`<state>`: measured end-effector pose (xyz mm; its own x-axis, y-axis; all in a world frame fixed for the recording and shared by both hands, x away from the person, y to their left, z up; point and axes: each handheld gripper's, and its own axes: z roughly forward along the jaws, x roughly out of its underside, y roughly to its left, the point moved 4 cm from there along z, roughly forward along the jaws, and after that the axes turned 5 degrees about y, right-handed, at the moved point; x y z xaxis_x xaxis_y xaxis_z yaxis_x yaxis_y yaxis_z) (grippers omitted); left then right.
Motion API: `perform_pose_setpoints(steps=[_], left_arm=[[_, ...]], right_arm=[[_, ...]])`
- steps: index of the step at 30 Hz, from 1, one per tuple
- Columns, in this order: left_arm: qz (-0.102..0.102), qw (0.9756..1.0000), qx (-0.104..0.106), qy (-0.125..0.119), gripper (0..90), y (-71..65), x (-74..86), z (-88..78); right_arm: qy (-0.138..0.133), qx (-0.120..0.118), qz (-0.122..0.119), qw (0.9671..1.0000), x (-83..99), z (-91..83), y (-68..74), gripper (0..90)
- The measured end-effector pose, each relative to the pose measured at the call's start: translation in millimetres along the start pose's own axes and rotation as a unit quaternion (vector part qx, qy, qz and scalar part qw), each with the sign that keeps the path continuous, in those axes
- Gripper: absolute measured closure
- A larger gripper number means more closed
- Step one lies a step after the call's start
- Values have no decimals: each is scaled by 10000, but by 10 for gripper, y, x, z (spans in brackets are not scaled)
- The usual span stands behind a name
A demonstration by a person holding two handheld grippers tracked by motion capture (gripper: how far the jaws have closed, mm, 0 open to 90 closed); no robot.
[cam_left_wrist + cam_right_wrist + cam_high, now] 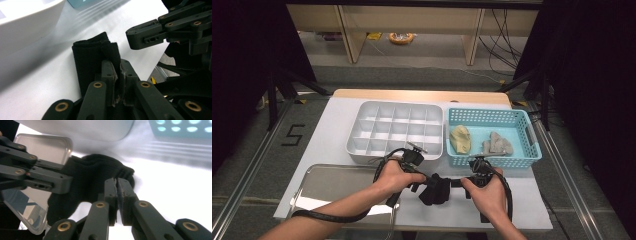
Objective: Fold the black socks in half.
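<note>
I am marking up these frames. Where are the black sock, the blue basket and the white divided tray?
black sock (435, 190), high view, middle of the bundled fabric between the two grippers.
blue basket (494, 160), high view, its near front wall.
white divided tray (362, 155), high view, its near rim at the left.

One sign could be read: a black number 5 (292, 135), made of dark tape strips, stood on the grey floor (252, 150) to the left of the table (332, 125). No other writing, label or brand was legible anywhere.
</note>
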<state>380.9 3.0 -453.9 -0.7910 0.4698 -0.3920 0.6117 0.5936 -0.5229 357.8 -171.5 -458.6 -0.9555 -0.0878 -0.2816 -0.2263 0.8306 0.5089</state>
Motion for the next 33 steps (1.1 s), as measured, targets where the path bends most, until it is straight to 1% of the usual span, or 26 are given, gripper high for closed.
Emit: perform_pose_setpoints(steps=[1,3,7,8,9,10,11,12,13,14,15,16,17,18,19,20,22,23,24,25,27,28,29,30,31,33], left_arm=[[11,10000,25,-8,831,2,-5,9],[-32,10000,9,-8,830,-8,-8,22],[-61,10000,27,-49,830,-9,-15,38],[-63,10000,8,-57,830,-5,-16,42],[-70,10000,8,-59,830,-4,-17,43],[-75,9999,13,-68,830,-1,-20,46],[-77,9999,3,-66,829,1,-23,48],[-92,9999,1,-91,829,2,-28,54],[16,10000,-27,0,829,21,-24,49],[34,10000,-26,23,829,25,-25,56],[29,10000,-13,-1,829,21,-29,67],[26,10000,-49,1,829,18,-30,70],[25,10000,-52,-2,829,14,-34,75],[38,10000,-62,1,829,10,-37,81],[41,10000,-61,-4,829,7,-39,87],[51,10000,-80,-17,829,6,-41,96],[66,9999,-108,-31,829,0,-46,118],[86,9999,-129,-11,829,-2,-44,126],[89,9999,-125,-14,829,-5,-41,134],[90,9999,-134,-23,828,-10,-39,148],[130,9997,-191,21,828,-10,-33,168],[148,9997,-182,-4,827,-9,-33,184],[139,9997,-200,21,827,-13,-32,194],[164,9996,-213,11,826,-15,-34,211],[182,9996,-217,12,826,-19,-34,222],[186,9995,-241,36,825,-26,-33,233]], right_arm=[[-21,-6,48,10000,5,11,0,858],[54,27,-45,10000,8,56,-52,856],[142,138,57,9998,-7,168,-101,860],[137,227,44,9996,-11,195,-117,862],[240,159,23,9996,-11,222,-128,863],[170,192,-55,9997,-19,252,-135,865],[273,184,168,9993,-12,265,-108,867],[234,227,-38,9995,-18,283,-141,869],[179,363,-117,9991,-23,303,-159,870],[269,309,13,9992,-14,300,-128,870],[270,243,-79,9993,-15,311,-129,870],[305,282,-6,9991,-11,315,-113,870],[274,310,-51,9991,-11,318,-110,870],[148,296,-254,9991,-20,338,-129,870],[197,233,-181,9994,-16,337,-108,870],[316,287,11,9991,-6,324,-88,869],[304,280,43,9991,-12,326,-82,865],[283,392,-42,9988,-13,313,-107,857],[246,120,183,9995,-15,296,-59,847],[227,140,-2,9996,-29,262,-99,840],[25,83,29,10000,-67,163,-84,832],[-56,44,152,9999,-84,118,-48,823],[-147,27,9,9999,-103,90,-55,816],[-176,12,41,9998,-118,53,-22,813],[-235,-49,-39,9997,-144,31,-2,808],[-253,-127,-42,9996,-175,10,35,792]])
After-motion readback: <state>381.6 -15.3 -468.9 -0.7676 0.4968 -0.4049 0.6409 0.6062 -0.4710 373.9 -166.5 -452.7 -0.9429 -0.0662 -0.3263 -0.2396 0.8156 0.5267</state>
